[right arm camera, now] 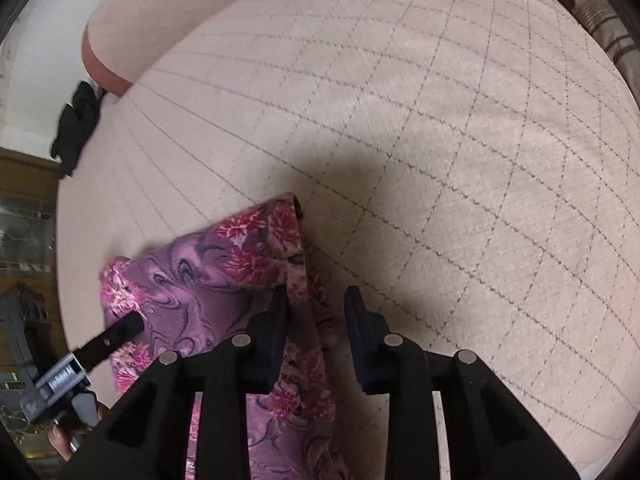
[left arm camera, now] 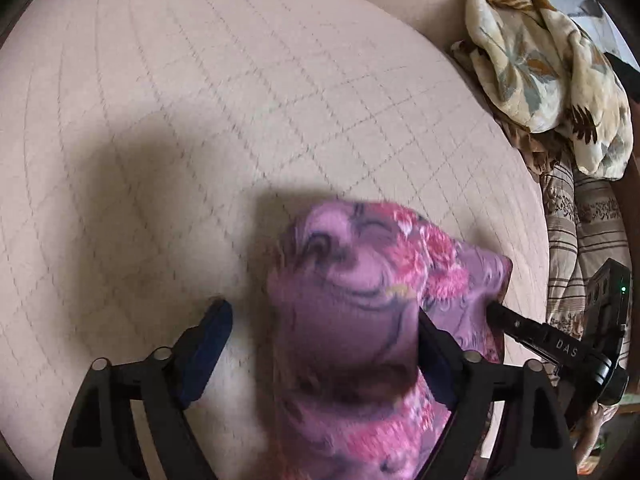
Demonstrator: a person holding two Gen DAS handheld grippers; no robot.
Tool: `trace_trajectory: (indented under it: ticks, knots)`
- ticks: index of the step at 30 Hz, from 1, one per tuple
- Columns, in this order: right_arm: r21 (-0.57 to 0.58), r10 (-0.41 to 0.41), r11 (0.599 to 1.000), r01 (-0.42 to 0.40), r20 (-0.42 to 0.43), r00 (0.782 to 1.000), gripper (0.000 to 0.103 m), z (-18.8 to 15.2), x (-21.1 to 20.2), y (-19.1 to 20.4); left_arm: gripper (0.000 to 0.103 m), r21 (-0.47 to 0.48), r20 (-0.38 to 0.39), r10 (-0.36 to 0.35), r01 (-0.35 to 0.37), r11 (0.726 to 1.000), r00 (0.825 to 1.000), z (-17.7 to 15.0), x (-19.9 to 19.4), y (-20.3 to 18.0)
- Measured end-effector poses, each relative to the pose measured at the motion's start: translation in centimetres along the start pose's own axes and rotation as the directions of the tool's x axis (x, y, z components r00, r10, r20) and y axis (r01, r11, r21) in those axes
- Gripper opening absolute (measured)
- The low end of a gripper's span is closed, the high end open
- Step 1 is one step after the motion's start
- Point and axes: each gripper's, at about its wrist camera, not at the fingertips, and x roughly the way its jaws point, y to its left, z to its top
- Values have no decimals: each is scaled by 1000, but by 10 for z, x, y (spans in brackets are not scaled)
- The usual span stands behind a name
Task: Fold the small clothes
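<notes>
A purple cloth with pink flowers (left arm camera: 360,300) lies bunched on the quilted beige bed (left arm camera: 180,120). My left gripper (left arm camera: 322,340) stands wide open around it. The cloth leans on its right finger (left arm camera: 436,360), and the left finger (left arm camera: 212,332) is bare. In the right wrist view the same cloth (right arm camera: 208,280) runs as a folded strip between the fingers of my right gripper (right arm camera: 316,328). It rests along the left finger (right arm camera: 272,336), and a thin gap shows before the right finger (right arm camera: 360,340). The right gripper's tip (left arm camera: 520,328) touches the cloth's right corner.
A cream leaf-print blanket (left arm camera: 540,60) and striped bedding (left arm camera: 584,220) are piled along the bed's right edge. A black item (right arm camera: 76,128) lies at the bed's left edge (right arm camera: 68,240). The left gripper (right arm camera: 120,330) pokes in from the lower left.
</notes>
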Motion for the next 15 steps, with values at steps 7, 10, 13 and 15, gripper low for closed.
trace_trajectory:
  ticks: [7,10,13,15]
  knots:
    - [63,162,985,-163,15,987,61,-3,-22,-14,89,34,31,-97,96,995,995,-23,-40,-5]
    - [89,278,956,-280,34,960,75,-6,-31,-21,89,-27,17,-137,137,990,990,-23,-41,12]
    - [126,302,945,-302,15,953,73,-4,-20,-28,90,-106,-16,-205,202,974,979,-19,-27,25]
    - [137,306,944,-300,-29,952,65,-4,-6,-28,91,-171,-44,-256,245,954,966,-18,-16,32]
